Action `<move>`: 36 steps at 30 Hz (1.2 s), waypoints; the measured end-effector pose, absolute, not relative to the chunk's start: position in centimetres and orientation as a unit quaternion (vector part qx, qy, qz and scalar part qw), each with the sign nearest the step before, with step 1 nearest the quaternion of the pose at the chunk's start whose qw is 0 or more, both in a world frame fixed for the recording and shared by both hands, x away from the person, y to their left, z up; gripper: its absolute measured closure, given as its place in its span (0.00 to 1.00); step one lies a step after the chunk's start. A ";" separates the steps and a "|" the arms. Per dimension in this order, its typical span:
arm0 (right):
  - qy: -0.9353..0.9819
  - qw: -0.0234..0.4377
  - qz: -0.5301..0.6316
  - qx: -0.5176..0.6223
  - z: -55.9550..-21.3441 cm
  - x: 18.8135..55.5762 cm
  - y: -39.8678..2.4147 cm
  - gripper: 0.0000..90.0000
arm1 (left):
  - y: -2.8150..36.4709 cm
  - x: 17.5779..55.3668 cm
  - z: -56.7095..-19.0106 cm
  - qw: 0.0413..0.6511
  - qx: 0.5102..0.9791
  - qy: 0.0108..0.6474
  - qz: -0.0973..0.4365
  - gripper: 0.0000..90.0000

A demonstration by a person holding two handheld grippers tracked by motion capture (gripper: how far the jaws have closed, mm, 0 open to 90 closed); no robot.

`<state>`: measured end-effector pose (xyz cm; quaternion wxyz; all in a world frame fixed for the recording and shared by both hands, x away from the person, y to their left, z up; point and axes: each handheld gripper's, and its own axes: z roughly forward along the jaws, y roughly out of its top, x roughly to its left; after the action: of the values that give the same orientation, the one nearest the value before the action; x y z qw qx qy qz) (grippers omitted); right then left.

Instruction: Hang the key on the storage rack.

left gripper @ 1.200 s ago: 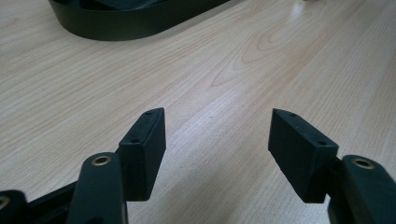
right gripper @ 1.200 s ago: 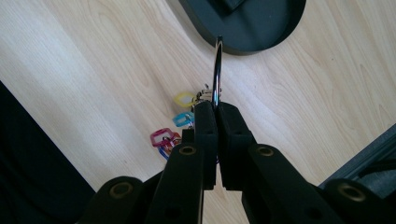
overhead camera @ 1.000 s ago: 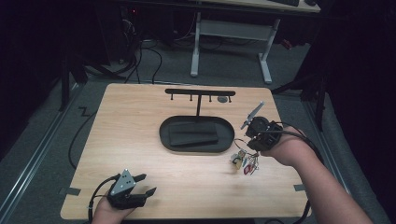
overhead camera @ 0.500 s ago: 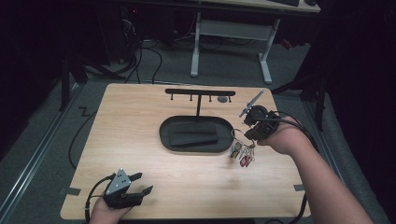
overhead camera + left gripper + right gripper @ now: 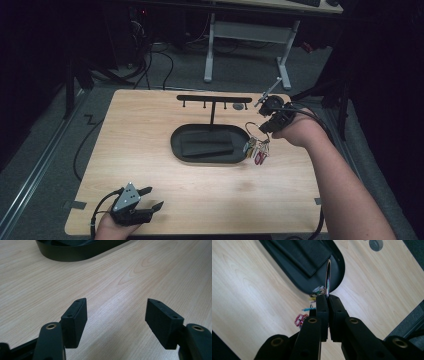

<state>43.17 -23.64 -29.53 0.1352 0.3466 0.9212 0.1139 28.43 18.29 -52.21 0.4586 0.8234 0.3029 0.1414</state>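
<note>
- Right gripper (image 5: 266, 121), at the table's 3 o'clock edge, clamped on the metal ring (image 5: 327, 277) of a bunch of keys (image 5: 256, 148); jaws pressed together on the wire in the right gripper view.
- Keys dangling clear of the wooden table (image 5: 150, 125), just off the 3 o'clock end of the black oval tray (image 5: 176, 145), coloured tags hanging below the ring.
- Lifted and carried inward since a second ago: then lying on the wood farther toward 4 o'clock, now raised and swung closer to the tray's rim.
- Likely meaning: pick-up done, carry under way, with the black hook rack (image 5: 214, 98) at 12 o'clock a probable goal; hooks still bare.
- Left gripper (image 5: 145, 198), at 7 o'clock near the front edge, resting with jaws spread wide and nothing between them; bare wood ahead of the pads (image 5: 75, 320) in the left gripper view.
- Unchanged against the earlier picture: left hand parked in the same spot, tray and rack unmoved.
</note>
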 end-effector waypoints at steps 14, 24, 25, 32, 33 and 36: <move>0.911 0.136 0.132 0.365 -29.8 46.9 -23.1 0.98 | 18.5 28.5 -52.3 0.457 0.825 0.301 0.141 0.39; 0.902 0.134 0.141 0.385 -30.3 49.2 -23.2 0.98 | 18.6 28.6 -52.3 0.456 0.826 0.303 0.140 0.39; 0.900 0.134 0.143 0.390 -30.3 49.3 -23.3 0.98 | 18.6 28.6 -52.3 0.457 0.824 0.304 0.140 0.39; 0.897 0.130 0.137 0.400 -30.6 50.4 -23.8 0.98 | 18.6 28.5 -52.4 0.457 0.824 0.304 0.140 0.39; 0.898 0.130 0.138 0.397 -30.8 50.6 -23.8 0.98 | 18.7 28.5 -52.3 0.455 0.826 0.303 0.140 0.39; 0.899 0.129 0.138 0.396 -31.0 50.9 -23.8 0.98 | 18.7 28.5 -52.4 0.456 0.825 0.304 0.141 0.39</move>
<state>50.90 -23.76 -31.05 0.1292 0.3960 0.8986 0.1380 28.53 18.70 -52.35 0.4557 0.8247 0.3040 0.1406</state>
